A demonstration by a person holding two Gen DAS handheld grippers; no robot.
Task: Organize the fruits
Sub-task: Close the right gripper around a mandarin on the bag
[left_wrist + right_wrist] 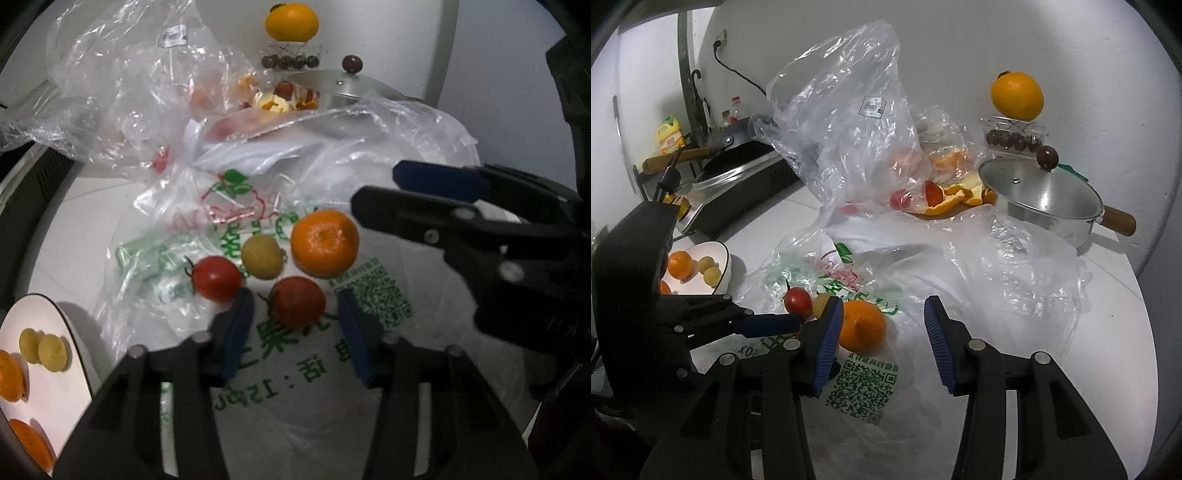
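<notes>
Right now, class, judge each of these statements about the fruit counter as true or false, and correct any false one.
1. The left gripper is open, a red tomato between its fingers. True.
2. The bowl holds only tomatoes. False: it holds oranges and small yellow fruits.
3. A large orange sits on a clear box of dark fruit. True.
4. The pot has no lid. False: a metal lid covers it.
5. The right gripper grips the mandarin. False: it is open, gripping nothing.
</notes>
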